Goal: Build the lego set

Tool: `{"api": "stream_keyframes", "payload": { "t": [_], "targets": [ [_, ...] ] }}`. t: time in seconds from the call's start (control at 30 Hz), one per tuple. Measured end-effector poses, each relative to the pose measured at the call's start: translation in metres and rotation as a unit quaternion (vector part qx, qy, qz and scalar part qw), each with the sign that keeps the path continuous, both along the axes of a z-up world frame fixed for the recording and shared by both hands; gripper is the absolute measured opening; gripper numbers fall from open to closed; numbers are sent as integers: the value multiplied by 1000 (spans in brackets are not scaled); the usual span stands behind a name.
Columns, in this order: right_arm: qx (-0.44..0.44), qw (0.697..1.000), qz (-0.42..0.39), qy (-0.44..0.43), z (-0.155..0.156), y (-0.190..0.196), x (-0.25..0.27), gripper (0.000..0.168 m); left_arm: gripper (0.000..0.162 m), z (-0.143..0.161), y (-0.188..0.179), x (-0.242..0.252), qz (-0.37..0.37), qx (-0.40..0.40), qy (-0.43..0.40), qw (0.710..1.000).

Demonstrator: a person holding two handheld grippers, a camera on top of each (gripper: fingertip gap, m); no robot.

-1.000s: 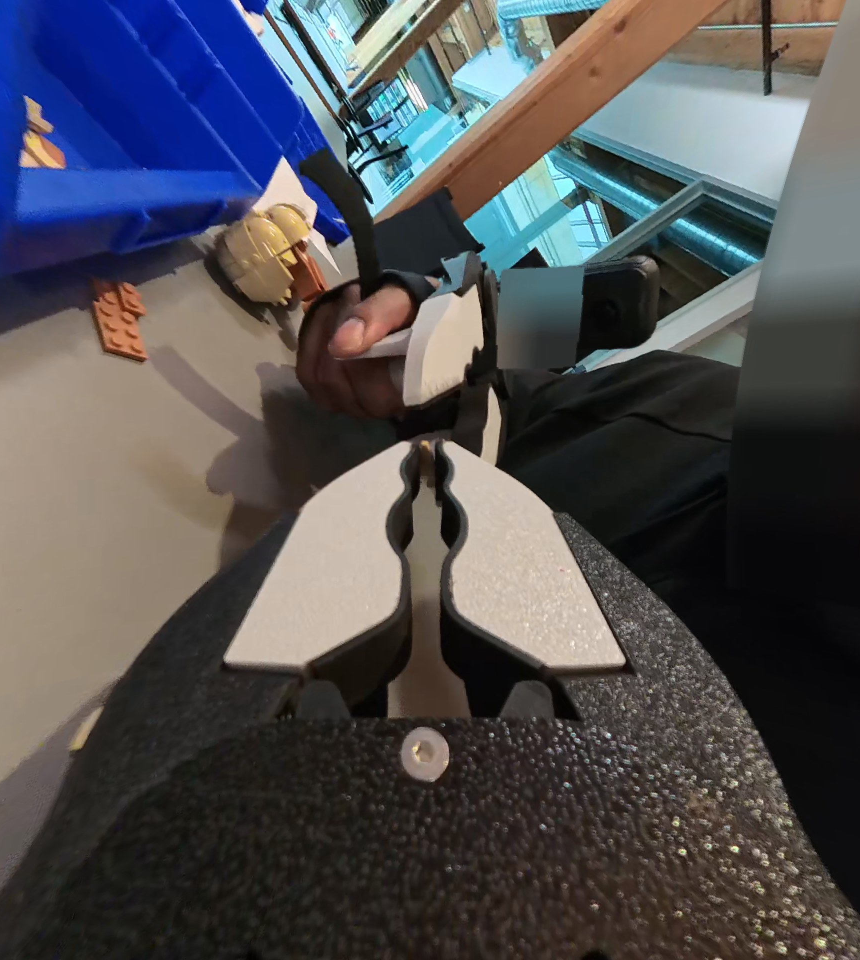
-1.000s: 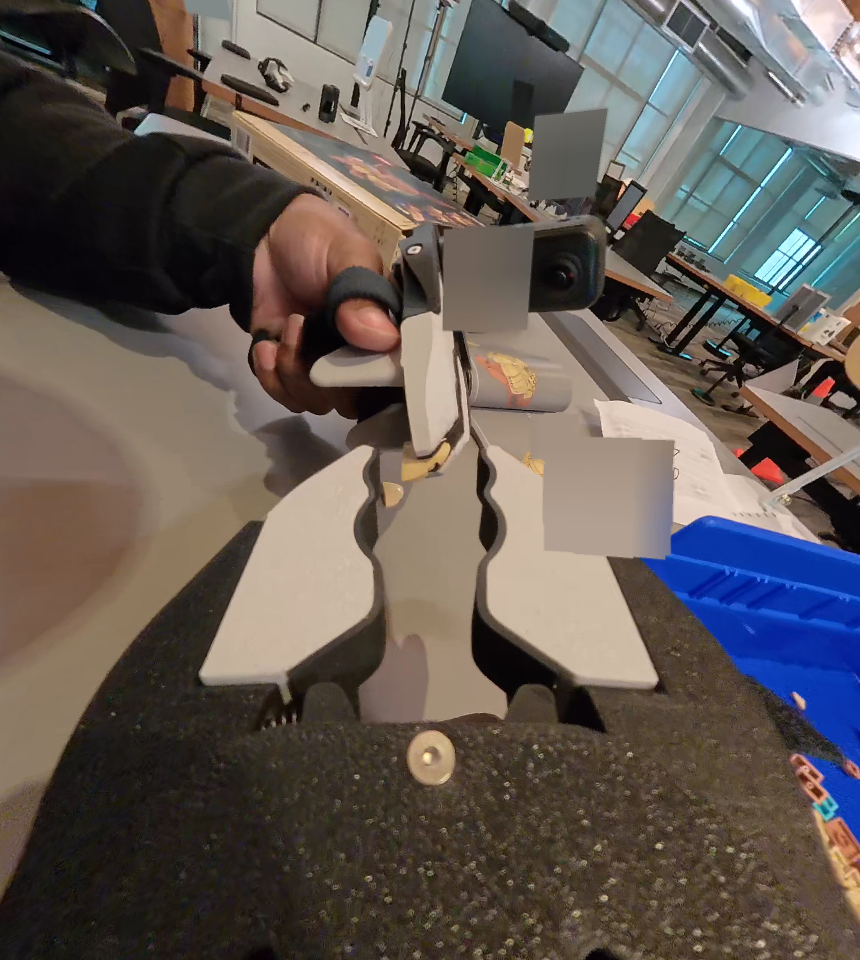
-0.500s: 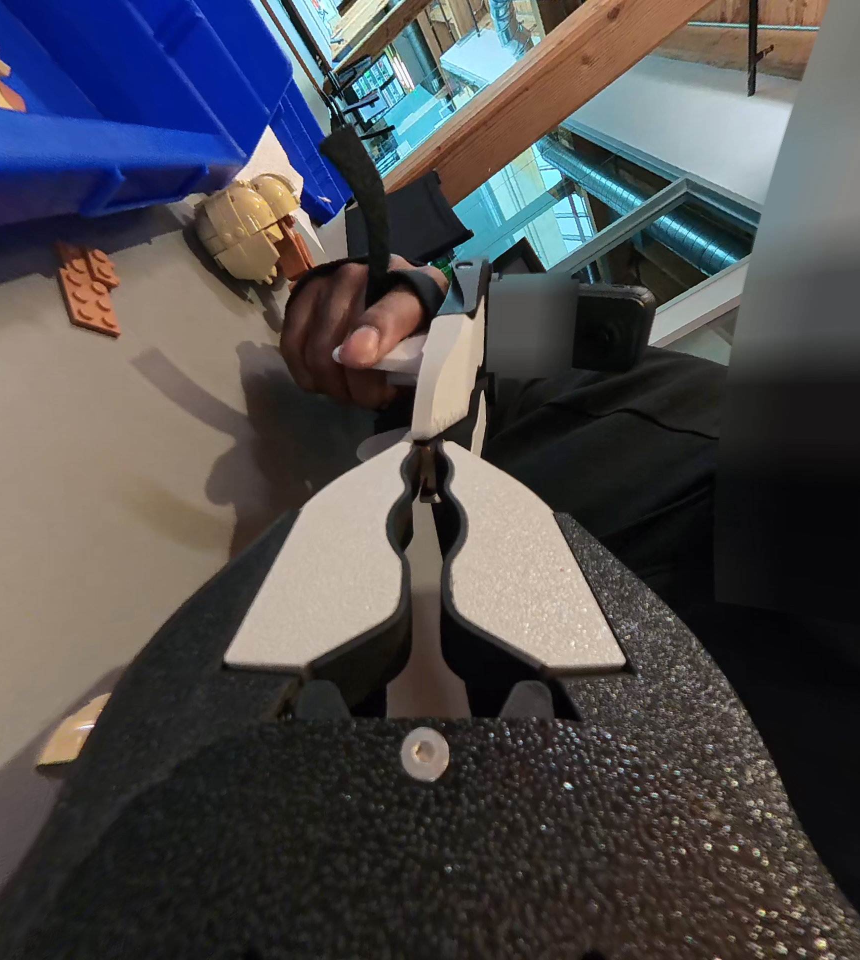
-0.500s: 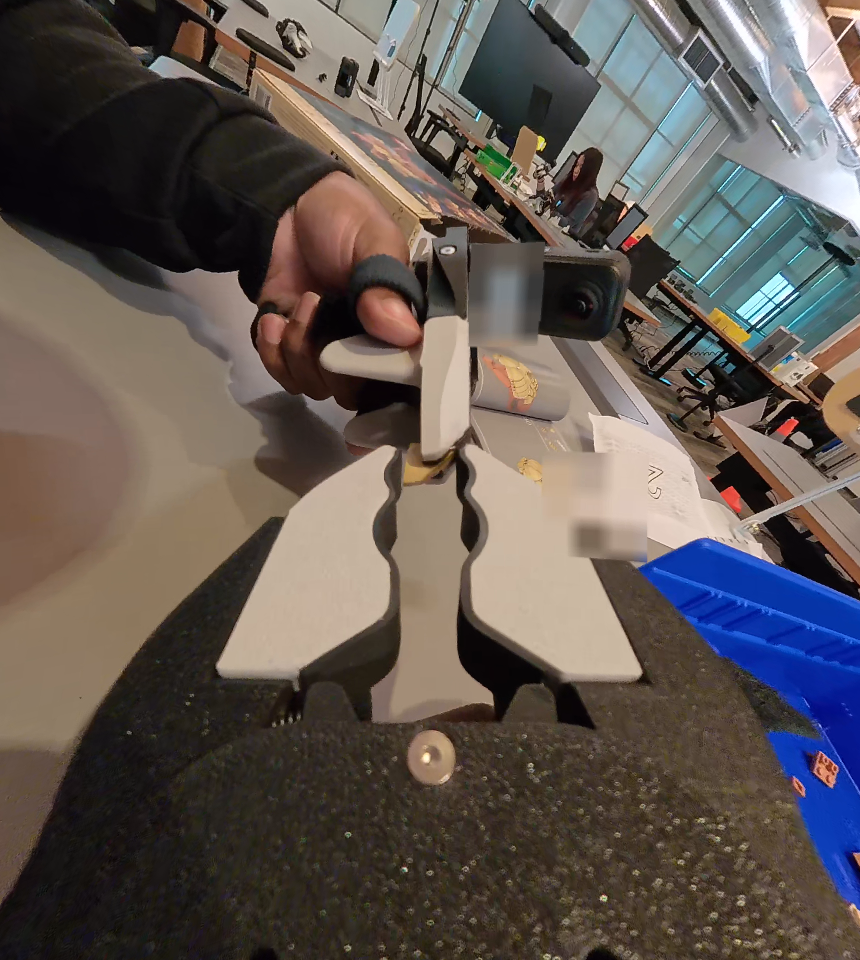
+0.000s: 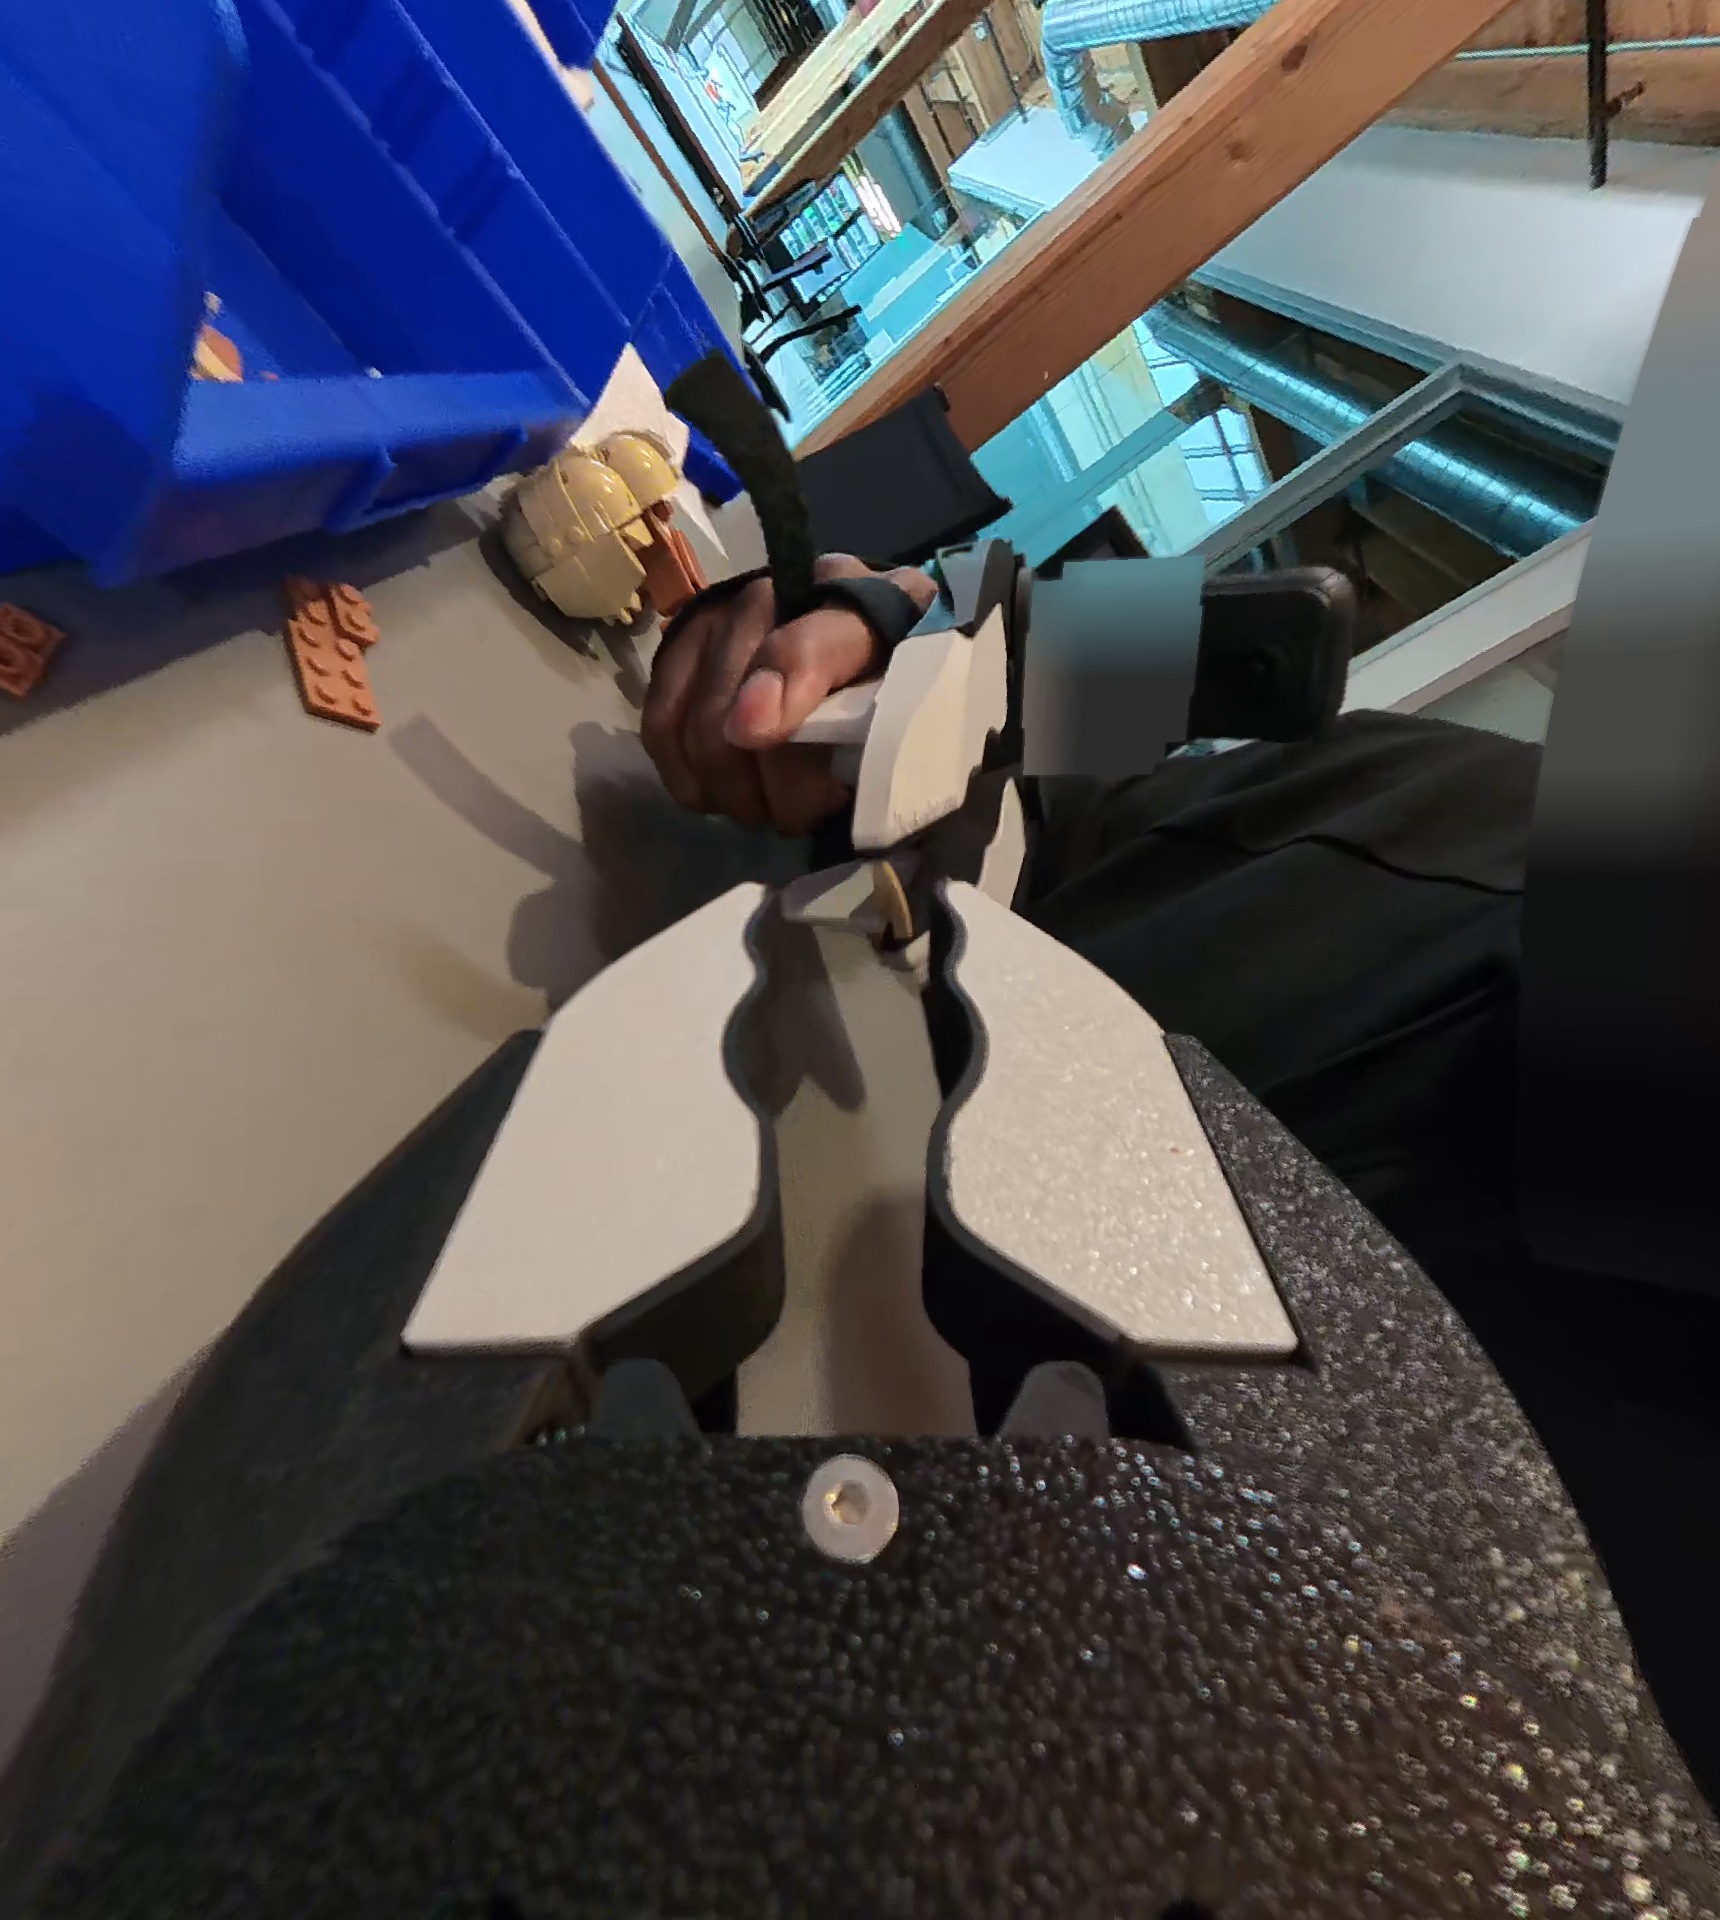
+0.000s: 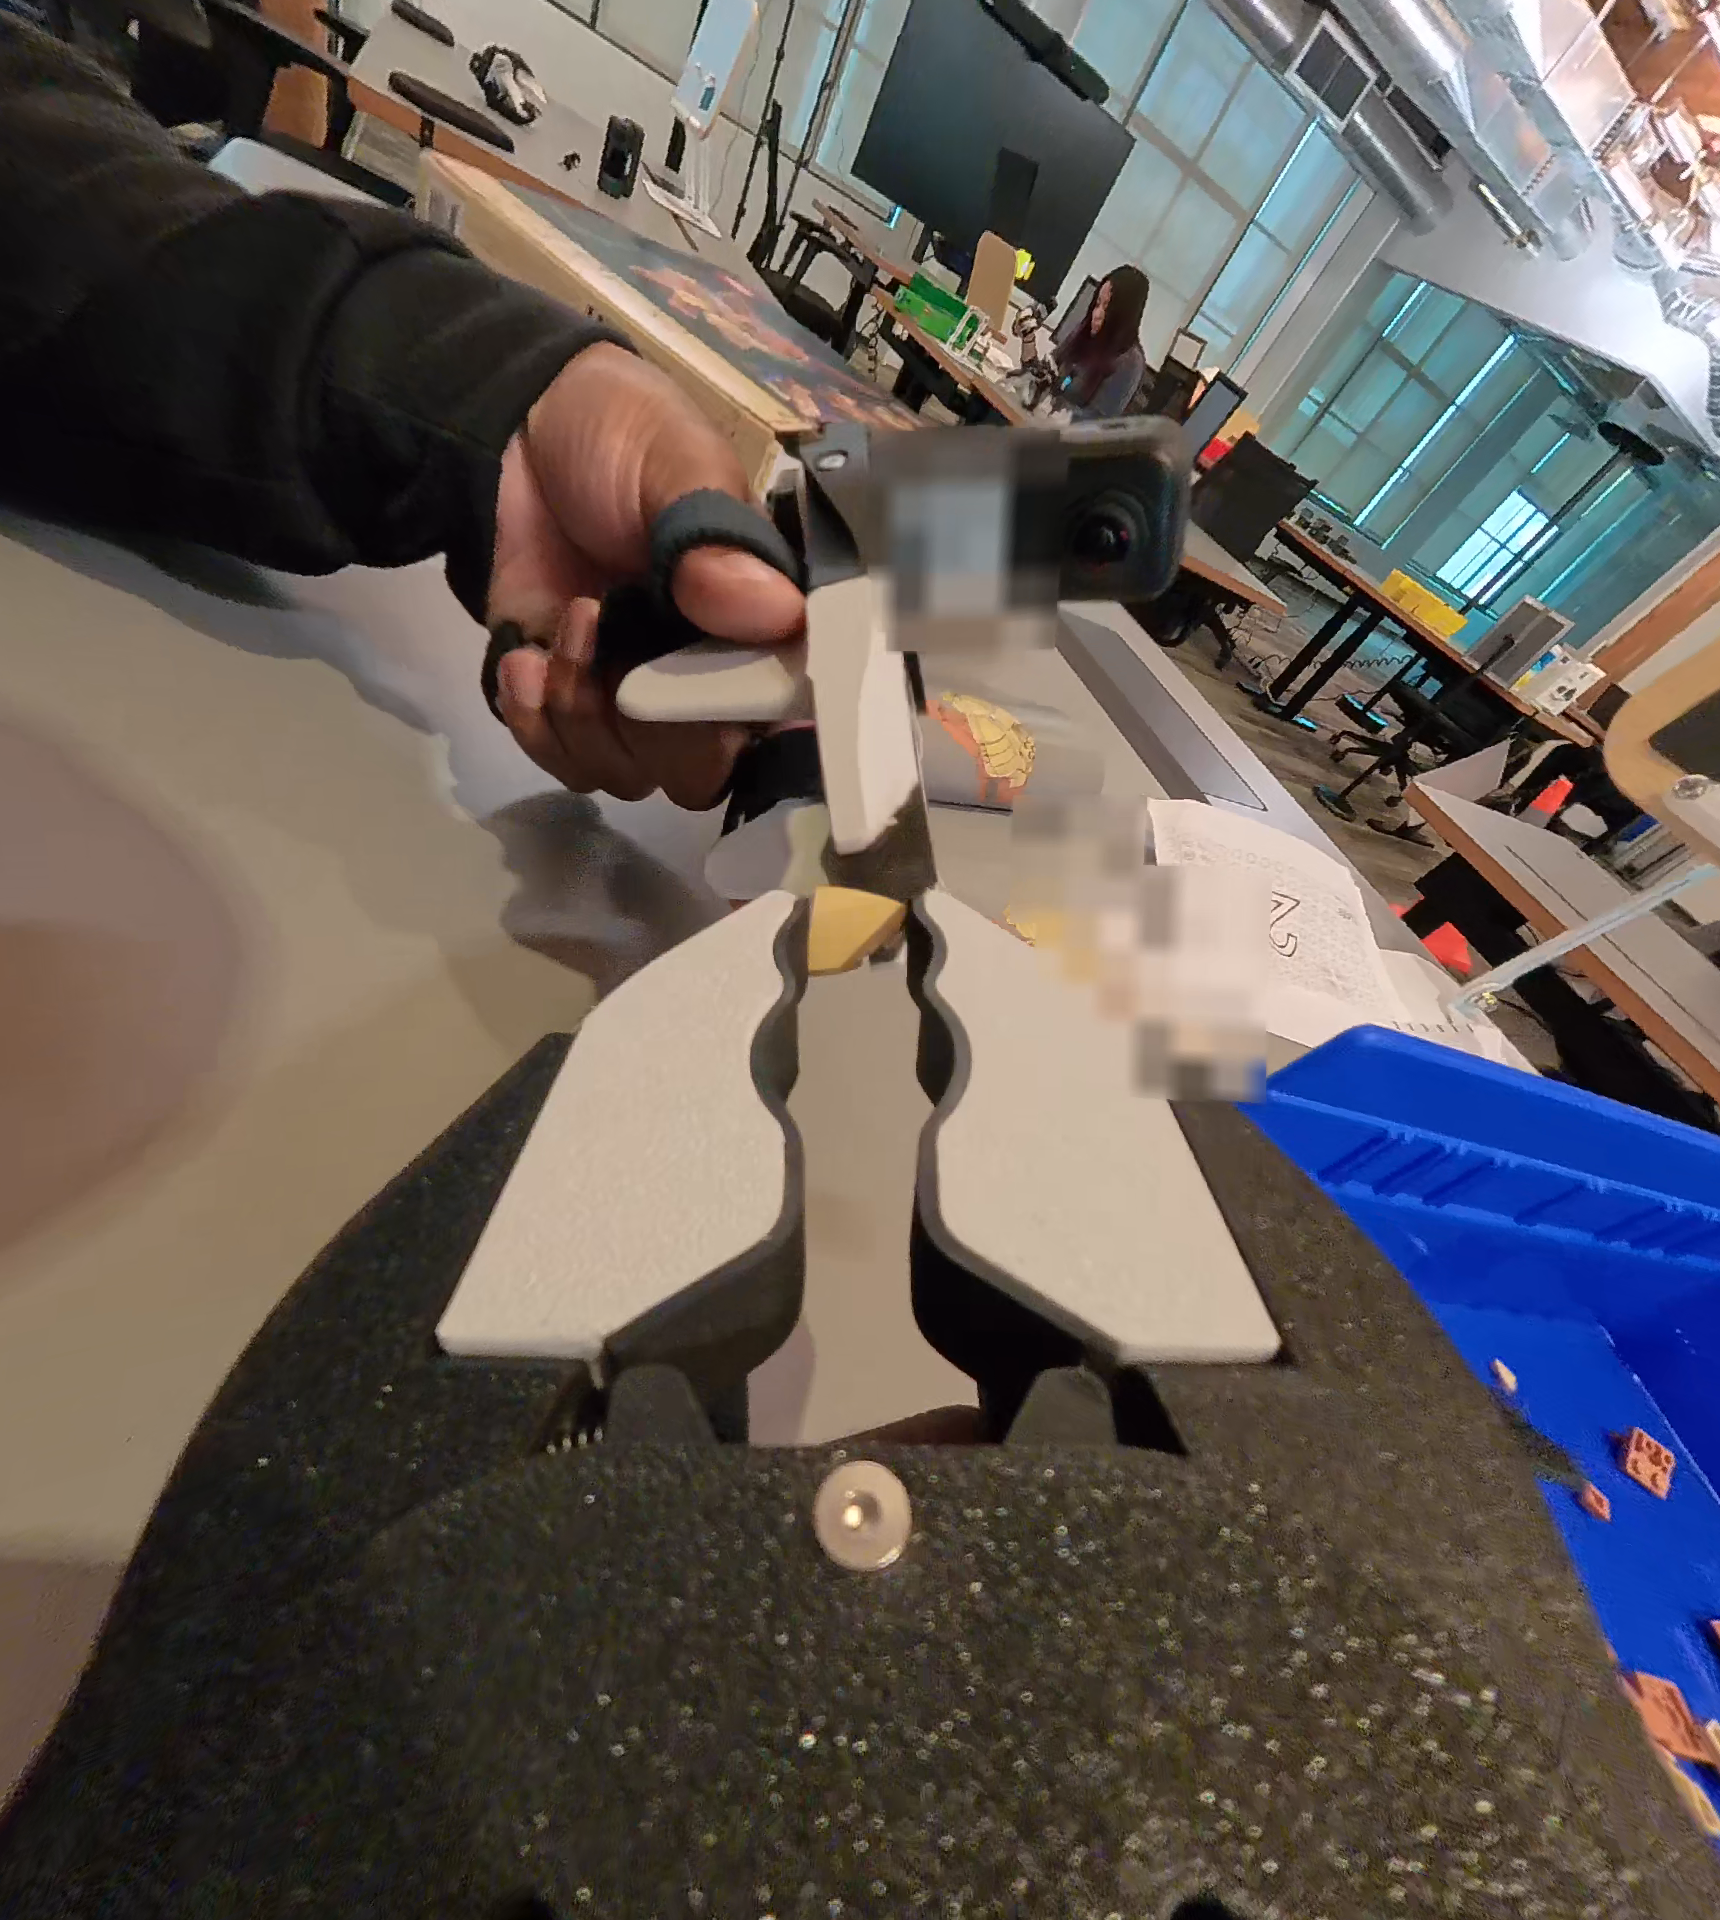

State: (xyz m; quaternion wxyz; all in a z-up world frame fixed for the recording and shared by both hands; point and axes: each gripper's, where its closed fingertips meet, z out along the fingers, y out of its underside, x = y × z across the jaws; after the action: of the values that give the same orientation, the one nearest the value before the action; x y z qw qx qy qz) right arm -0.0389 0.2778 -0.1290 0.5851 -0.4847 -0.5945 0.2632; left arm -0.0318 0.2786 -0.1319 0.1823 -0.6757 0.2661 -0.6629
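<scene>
A small tan lego piece (image 6: 851, 930) sits pinched between the tips of my right gripper (image 6: 854, 925), which is shut on it above the grey table (image 6: 160, 1143). My left gripper (image 5: 851, 920) is open, with its tips on either side of the same tan piece (image 5: 892, 904). The two grippers meet tip to tip. The left gripper (image 6: 877, 831) comes down from above in the right wrist view. The right gripper (image 5: 861, 894) reaches in from the far side in the left wrist view. A hand holds each gripper.
A blue bin (image 5: 264, 260) stands at the far left, with a tan domed lego assembly (image 5: 586, 540) and brown plates (image 5: 331, 660) on the table beside it. Another blue bin (image 6: 1562, 1195) with several loose bricks (image 6: 1666, 1704) is to the right. Printed papers (image 6: 1303, 935) lie behind. The tips of both grippers are at nearly the same place. The tan domed lego assembly (image 5: 586, 540) is about equally far from each gripper, around 20 cm.
My right gripper has closed onto the tan piece. My left gripper, which was shut on it before, has opened.
</scene>
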Motion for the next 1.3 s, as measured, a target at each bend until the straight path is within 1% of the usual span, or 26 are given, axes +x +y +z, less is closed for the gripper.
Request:
{"api": "stream_keyframes", "payload": {
  "t": [0.07,0.13,0.17,0.23,0.3,0.43,0.5,0.6,0.67,0.73,0.8,0.87,0.93,1.03,1.13,1.23,1.3],
  "targets": [
    [-12,1000,-6,11,4,4,3,18,30,-2,5,-7,8,38,22,999],
    [-27,999,-11,25,10,9,7,18,33,-13,8,-14,6,104,81,991],
    [-36,999,-12,33,12,10,8,18,34,-22,6,-18,-9,147,120,982],
    [-52,997,-13,46,16,13,10,17,38,-44,-6,-24,-62,229,205,950],
    [-61,997,-15,51,17,15,11,18,39,-61,-18,-26,-111,282,260,917],
    [-61,997,-20,48,15,16,11,18,37,-81,-29,-21,-157,342,305,875],
    [-62,997,-21,48,15,17,11,18,31,-91,-26,-24,-164,367,338,851],
    [-72,996,-23,48,15,19,12,18,8,-91,-26,-24,-173,400,341,833],
    [-87,995,-25,46,13,20,12,17,8,-91,-20,-25,-166,438,351,811],
    [-111,993,-29,43,11,22,12,17,8,-88,-11,-24,-148,489,356,782],
    [-144,988,-38,36,6,26,12,17,8,-80,1,-22,-117,552,356,744],
    [-177,982,-47,33,3,30,13,17,8,-66,14,-19,-69,628,352,690],
    [-212,975,-56,34,-1,33,13,17,8,-50,26,-16,-9,684,345,643],
    [-249,965,-73,31,-7,36,13,17,8,-32,37,-16,58,734,350,580],
    [-257,961,-98,21,-13,40,13,17,8,-23,44,-17,93,774,368,507],
    [-265,958,-109,26,-13,40,12,17,8,-17,47,-15,119,797,382,452],
    [-256,959,-119,31,-11,40,12,17,8,-12,47,-13,131,812,385,418]
  ]
}}
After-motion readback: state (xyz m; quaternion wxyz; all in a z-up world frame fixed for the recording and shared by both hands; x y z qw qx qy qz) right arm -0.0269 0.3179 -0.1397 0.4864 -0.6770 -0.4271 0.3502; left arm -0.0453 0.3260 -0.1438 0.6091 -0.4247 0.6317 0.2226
